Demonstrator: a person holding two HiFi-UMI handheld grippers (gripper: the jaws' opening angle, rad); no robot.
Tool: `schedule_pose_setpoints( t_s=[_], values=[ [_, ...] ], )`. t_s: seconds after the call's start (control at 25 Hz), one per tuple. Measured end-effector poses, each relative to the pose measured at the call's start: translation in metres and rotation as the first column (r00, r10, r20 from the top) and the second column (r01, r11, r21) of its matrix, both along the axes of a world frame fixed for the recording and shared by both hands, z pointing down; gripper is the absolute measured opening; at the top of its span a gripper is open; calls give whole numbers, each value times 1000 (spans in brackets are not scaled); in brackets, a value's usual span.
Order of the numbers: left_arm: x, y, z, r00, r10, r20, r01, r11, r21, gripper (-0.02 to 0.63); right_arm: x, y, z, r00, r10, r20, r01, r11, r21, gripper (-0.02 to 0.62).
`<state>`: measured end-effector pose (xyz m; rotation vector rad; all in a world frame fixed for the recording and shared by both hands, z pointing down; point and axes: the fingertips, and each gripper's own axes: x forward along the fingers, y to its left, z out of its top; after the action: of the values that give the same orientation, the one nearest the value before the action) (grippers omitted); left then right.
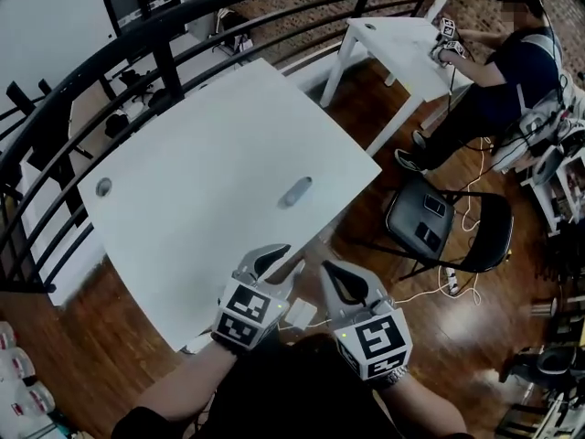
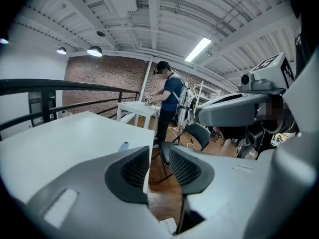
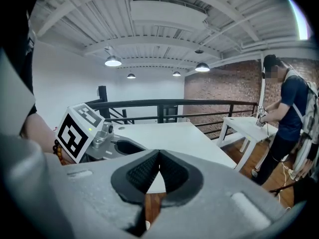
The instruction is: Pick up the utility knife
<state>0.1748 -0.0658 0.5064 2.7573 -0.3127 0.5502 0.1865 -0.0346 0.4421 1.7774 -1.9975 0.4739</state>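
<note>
Two tools low in the head view, side by side at the near edge of the white counter (image 1: 183, 199), each topped by a marker cube (image 1: 245, 311).

Left tool (image 1: 289, 262) released: jaws standing apart, nothing between the ribbed pads, only the counter's edge and wooden floor (image 1: 91, 337) showing through the gap in the left gripper view (image 2: 159, 152).

Right tool (image 1: 325, 267) clenched on nothing, tips pressed together at a point (plain in the right gripper view (image 3: 159, 154)), with the left tool's cube just beside it there.

Further out, the utility knife (image 1: 294, 191): grey, slim, lying flat on the counter toward its right-hand edge, beyond both tools and apart from them, touched by neither. Seen again from the left gripper view as a small grey-blue shape (image 2: 123, 146) on the counter top, just above the left jaw's pad in the frame. Hidden or too small to make out from the right gripper view.

Round grommet (image 1: 103, 187) near the counter's left corner, well apart from the knife.

Beyond the counter, a black railing (image 1: 164, 26) curving round its far side. To the right, a black folding chair (image 1: 448, 227) on the floor, with a white cable (image 1: 457, 210) trailing near it. Farther back, a second white table (image 1: 402, 44) with a person (image 1: 512, 71) in a dark blue top at it (hands busy on that table's surface).
</note>
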Motion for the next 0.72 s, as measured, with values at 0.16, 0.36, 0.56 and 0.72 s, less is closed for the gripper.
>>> schedule_pose_setpoints(
  t_s=[0.16, 0.36, 0.56, 0.72],
  values=[
    [18, -11, -1, 1000, -6, 26, 5, 1000, 15, 155, 18, -22, 7, 999, -13, 41, 13, 1000, -6, -8],
    [32, -37, 13, 995, -65, 75, 64, 998, 28, 178, 44, -44, 21, 996, -51, 76, 52, 998, -17, -8],
    [52, -69, 37, 981, -128, 147, 122, 991, 52, 212, 71, -65, 35, 988, -123, 92, 127, 991, -40, -8],
    [74, -87, 62, 958, -168, 233, 159, 986, 58, 235, 99, -79, 43, 975, -194, 110, 202, 977, -63, -8]
  ],
)
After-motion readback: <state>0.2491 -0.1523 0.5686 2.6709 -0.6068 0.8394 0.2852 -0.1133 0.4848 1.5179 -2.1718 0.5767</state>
